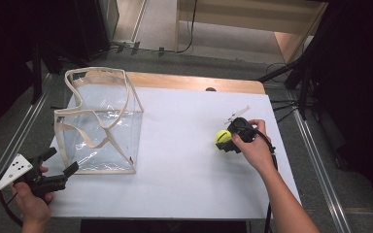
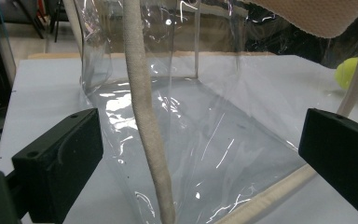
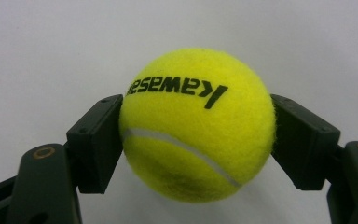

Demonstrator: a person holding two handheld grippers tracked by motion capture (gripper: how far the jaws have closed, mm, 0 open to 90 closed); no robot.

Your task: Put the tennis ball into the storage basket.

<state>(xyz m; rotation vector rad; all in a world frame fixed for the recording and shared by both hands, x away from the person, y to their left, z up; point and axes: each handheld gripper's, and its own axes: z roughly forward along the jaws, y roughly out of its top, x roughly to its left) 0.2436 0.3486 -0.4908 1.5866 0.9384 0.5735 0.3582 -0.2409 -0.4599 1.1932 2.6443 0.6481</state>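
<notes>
Tennis ball (image 1: 222, 137) on the white table (image 1: 184, 174), well right of the clear bag (image 1: 99, 121), clamped in the right gripper (image 1: 227, 139); left gripper (image 1: 62, 161) gaping at the bag's near corner. Grasp step; next, probably a lift into the bag. Left gripper view: bag wall between spread jaws, untouched. Right gripper view: both pads pressing the ball's sides.

Tennis ball (image 3: 196, 126) fuzzy felt; bag (image 1: 102, 121) glossy clear plastic, cloth-trimmed.
</notes>
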